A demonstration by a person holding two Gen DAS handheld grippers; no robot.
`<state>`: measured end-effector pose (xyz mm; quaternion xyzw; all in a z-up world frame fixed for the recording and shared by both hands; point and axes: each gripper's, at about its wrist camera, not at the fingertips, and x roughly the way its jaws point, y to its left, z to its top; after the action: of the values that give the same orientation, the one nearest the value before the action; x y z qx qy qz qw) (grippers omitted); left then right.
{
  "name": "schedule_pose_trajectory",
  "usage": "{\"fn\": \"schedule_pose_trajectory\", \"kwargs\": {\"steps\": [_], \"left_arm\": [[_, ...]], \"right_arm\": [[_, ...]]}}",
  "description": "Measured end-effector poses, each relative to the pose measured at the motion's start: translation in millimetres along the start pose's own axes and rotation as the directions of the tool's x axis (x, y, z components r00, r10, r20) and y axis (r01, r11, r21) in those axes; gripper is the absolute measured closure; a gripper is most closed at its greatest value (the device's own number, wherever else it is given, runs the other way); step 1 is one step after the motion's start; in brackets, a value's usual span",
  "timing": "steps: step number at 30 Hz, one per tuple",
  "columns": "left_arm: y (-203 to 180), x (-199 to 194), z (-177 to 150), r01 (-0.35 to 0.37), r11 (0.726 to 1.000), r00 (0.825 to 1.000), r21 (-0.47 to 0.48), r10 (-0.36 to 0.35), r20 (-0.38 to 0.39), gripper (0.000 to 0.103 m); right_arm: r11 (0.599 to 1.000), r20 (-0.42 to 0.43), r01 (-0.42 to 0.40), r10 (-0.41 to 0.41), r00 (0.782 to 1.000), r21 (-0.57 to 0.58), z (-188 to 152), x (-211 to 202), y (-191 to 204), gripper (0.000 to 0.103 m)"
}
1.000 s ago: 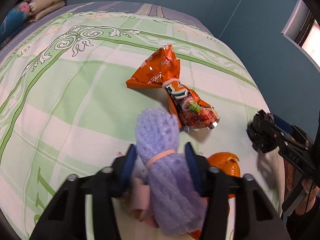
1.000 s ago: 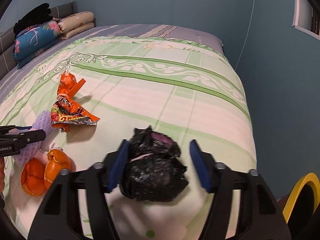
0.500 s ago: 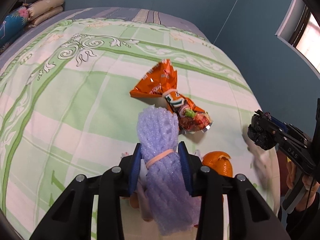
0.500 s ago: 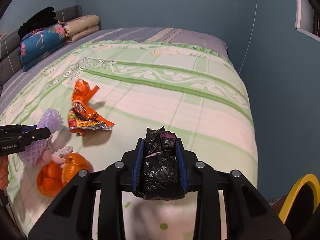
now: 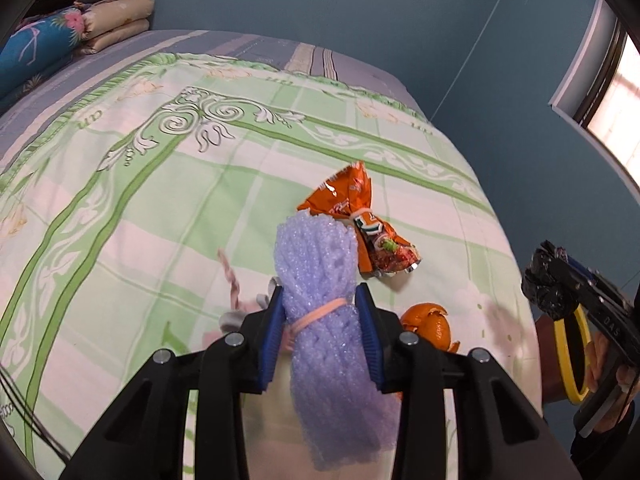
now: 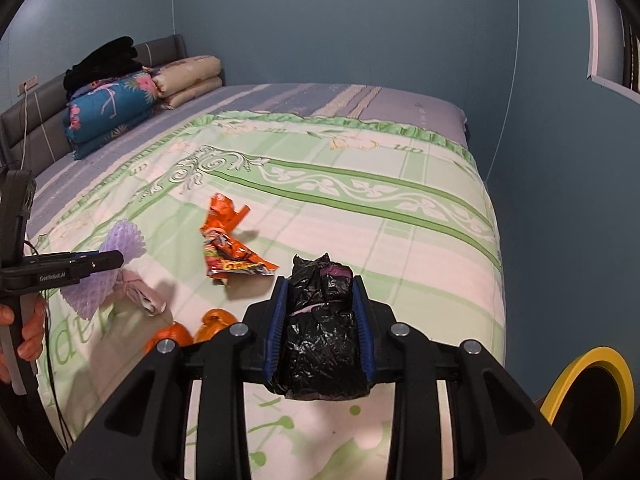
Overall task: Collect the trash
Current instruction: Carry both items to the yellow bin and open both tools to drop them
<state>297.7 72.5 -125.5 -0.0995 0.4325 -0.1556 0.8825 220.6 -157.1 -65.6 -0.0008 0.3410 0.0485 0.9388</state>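
Observation:
My left gripper (image 5: 322,300) is shut on a purple foam net (image 5: 328,320) tied with a rubber band, held above the bed. It also shows in the right wrist view (image 6: 120,236). My right gripper (image 6: 320,284) is shut on a crumpled black plastic bag (image 6: 322,340), lifted over the bed's near edge; it shows in the left wrist view (image 5: 548,284). An orange snack wrapper (image 5: 360,224) lies on the green-and-white bedspread (image 5: 140,220). Orange peels (image 6: 188,332) and a crumpled pink tissue (image 6: 140,292) lie near the front edge.
A yellow-rimmed bin (image 6: 592,384) stands on the floor beside the bed at lower right. Folded quilts and pillows (image 6: 120,108) are stacked at the headboard. Blue walls close in behind and to the right.
Both grippers closed on their items, the foam net and the black bag, and lifted them up off the bedspread. The tissue under the net is uncovered.

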Motion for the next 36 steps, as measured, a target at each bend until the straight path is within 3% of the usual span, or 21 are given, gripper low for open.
{"fn": "schedule_pose_trajectory", "kwargs": {"steps": [14, 36], "left_arm": [[10.6, -64.6, -3.1, 0.038, 0.999, 0.995, -0.033, -0.035, 0.093, 0.070], [-11.1, -128.8, -6.2, 0.040, 0.999, 0.983, 0.030, -0.045, 0.180, 0.070]], "right_arm": [[0.999, 0.054, -0.032, 0.033, 0.998, -0.027, -5.2, -48.4, 17.3, 0.073], [0.998, 0.118, -0.043, 0.049, 0.992, -0.049, -10.2, -101.7, 22.5, 0.073]]}}
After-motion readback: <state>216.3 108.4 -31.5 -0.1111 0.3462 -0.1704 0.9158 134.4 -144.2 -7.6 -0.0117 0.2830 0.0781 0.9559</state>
